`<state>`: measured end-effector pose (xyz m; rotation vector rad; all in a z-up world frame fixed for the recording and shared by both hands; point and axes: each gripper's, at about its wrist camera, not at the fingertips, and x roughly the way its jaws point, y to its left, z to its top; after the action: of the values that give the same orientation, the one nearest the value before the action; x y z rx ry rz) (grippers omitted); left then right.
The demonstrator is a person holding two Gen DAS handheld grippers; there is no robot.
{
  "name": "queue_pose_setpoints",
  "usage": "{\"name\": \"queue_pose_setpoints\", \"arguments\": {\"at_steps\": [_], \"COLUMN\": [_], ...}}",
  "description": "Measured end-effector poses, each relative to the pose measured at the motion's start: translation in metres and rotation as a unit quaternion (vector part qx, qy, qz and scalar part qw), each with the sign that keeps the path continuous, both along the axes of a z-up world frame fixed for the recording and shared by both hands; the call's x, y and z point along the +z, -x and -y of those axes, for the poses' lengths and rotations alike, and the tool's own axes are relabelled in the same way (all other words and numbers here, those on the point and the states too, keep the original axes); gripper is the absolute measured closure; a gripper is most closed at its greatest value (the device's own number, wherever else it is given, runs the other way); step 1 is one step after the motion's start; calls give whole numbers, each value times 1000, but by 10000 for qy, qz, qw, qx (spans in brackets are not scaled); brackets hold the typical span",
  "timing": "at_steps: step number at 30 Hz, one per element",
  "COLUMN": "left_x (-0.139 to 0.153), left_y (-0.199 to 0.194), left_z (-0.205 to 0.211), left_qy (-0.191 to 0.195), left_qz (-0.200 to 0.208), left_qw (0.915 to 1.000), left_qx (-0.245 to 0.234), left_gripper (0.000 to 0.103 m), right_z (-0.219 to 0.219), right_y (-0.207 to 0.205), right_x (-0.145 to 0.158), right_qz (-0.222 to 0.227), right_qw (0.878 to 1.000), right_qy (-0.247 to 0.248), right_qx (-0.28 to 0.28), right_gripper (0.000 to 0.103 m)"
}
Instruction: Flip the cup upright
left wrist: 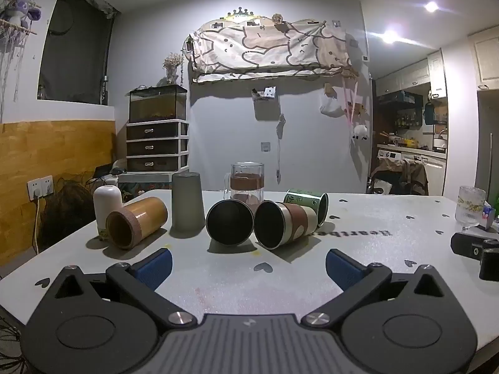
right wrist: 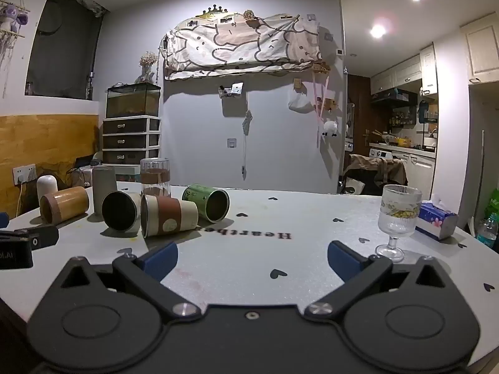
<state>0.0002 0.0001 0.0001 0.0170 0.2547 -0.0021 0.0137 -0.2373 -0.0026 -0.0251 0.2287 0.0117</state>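
Several cups lie on their sides on the white table [left wrist: 358,249]: a bamboo cup [left wrist: 135,222] [right wrist: 64,207], a dark-mouthed cup [left wrist: 230,222] [right wrist: 120,211], a cream cup with a brown sleeve [left wrist: 285,222] [right wrist: 170,215] and a green can [left wrist: 307,204] [right wrist: 207,201]. My left gripper [left wrist: 249,266] is open and empty, close in front of the dark-mouthed and brown-sleeved cups. My right gripper [right wrist: 252,258] is open and empty, to the right of the brown-sleeved cup.
A grey cup [left wrist: 187,204] and a white cup [left wrist: 107,204] stand mouth down at the left. A glass mug [left wrist: 247,182] stands behind. A stemmed glass [right wrist: 397,218] and a tissue pack [right wrist: 436,219] stand at the right. The other gripper shows at each view's edge [left wrist: 477,251] [right wrist: 21,244].
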Motion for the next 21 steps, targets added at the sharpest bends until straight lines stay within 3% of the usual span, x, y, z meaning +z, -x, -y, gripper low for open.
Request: {"name": "queue_pose_setpoints", "arguments": {"at_steps": [21], "left_x": [0], "left_y": [0], "left_z": [0], "left_qy": [-26], "left_qz": [-14], "left_qw": [10000], "left_qx": [6], "left_gripper": [0], "right_z": [0], "right_y": [0], "right_x": [-1], "right_qz": [-28], "right_qw": [10000], "right_qy": [-8], "right_qx": [4], "right_gripper": [0]}}
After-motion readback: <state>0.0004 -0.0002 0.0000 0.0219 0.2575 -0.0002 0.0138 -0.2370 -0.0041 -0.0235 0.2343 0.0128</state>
